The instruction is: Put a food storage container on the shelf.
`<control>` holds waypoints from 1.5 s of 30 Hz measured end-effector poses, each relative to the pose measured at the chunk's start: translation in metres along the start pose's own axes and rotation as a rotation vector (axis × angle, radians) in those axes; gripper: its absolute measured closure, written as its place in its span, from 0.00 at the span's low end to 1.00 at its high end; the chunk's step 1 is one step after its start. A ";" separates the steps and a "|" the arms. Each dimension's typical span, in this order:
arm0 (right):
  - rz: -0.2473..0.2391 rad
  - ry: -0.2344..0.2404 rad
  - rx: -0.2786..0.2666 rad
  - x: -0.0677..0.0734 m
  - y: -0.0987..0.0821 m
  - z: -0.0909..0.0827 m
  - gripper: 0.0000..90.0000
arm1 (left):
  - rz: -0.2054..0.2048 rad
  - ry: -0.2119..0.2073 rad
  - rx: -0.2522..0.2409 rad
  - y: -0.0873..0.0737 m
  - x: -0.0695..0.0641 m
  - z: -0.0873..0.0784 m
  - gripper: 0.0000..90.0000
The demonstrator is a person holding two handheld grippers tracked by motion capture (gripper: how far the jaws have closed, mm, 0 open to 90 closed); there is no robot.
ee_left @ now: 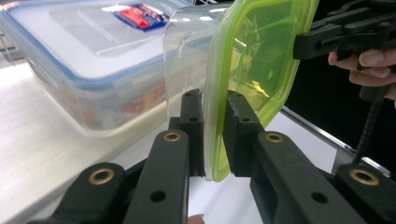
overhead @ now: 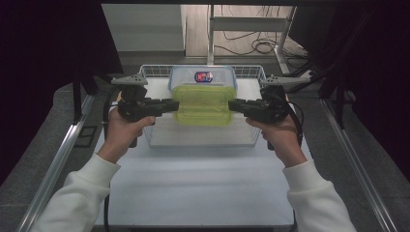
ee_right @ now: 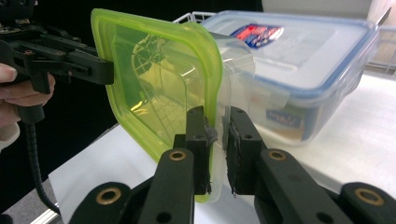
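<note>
Held clear above the wire basket (overhead: 251,72) at the worktop's far edge, the green-lidded container (overhead: 202,104) looked light, stiff and slippery, the left gripper (overhead: 170,105) and right gripper (overhead: 233,105) each clamping an end rim.

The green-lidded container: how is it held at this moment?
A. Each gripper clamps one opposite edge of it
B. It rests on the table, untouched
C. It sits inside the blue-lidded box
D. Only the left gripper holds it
A: the left gripper and the right gripper each pinch one side of the green-lidded container, which hangs between them above the wire basket.
</note>
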State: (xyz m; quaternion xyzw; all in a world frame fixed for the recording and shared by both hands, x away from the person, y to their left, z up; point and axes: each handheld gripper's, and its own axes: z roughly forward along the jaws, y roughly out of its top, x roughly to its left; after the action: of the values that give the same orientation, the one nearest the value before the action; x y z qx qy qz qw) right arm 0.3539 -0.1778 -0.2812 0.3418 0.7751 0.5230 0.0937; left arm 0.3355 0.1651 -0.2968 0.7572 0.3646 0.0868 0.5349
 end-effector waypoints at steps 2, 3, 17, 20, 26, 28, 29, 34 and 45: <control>-0.001 -0.002 0.000 -0.001 0.006 0.000 0.89 | 0.001 0.001 -0.001 0.005 0.001 0.000 0.89; -0.002 -0.002 0.000 -0.002 0.009 0.000 0.89 | -0.001 0.004 -0.003 0.007 0.002 0.000 0.89; -0.008 -0.002 -0.010 -0.013 0.044 0.004 0.89 | -0.008 0.024 -0.012 0.041 0.012 0.000 0.89; -0.005 -0.002 -0.012 -0.017 0.051 0.005 0.89 | -0.008 0.029 -0.007 0.049 0.017 0.002 0.89; 0.009 -0.004 0.002 -0.027 0.068 0.012 0.89 | -0.023 0.035 0.011 0.063 0.028 0.008 0.89; 0.014 -0.002 0.009 -0.031 0.074 0.015 0.89 | -0.021 0.040 0.016 0.065 0.031 0.009 0.88; 0.017 -0.003 0.010 -0.032 0.075 0.016 0.89 | -0.029 0.045 0.018 0.065 0.034 0.011 0.88; 0.050 0.000 0.034 -0.040 0.079 0.026 0.89 | -0.052 0.045 0.025 0.065 0.042 0.016 0.88; 0.110 -0.021 0.043 -0.053 0.081 0.042 0.84 | -0.149 0.016 0.012 0.069 0.056 0.027 0.82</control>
State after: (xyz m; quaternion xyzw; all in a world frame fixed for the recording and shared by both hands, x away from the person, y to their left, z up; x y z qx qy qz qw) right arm 0.4503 -0.1620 -0.2396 0.3911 0.7654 0.5068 0.0655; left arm 0.4215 0.1694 -0.2618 0.7305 0.4247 0.0508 0.5324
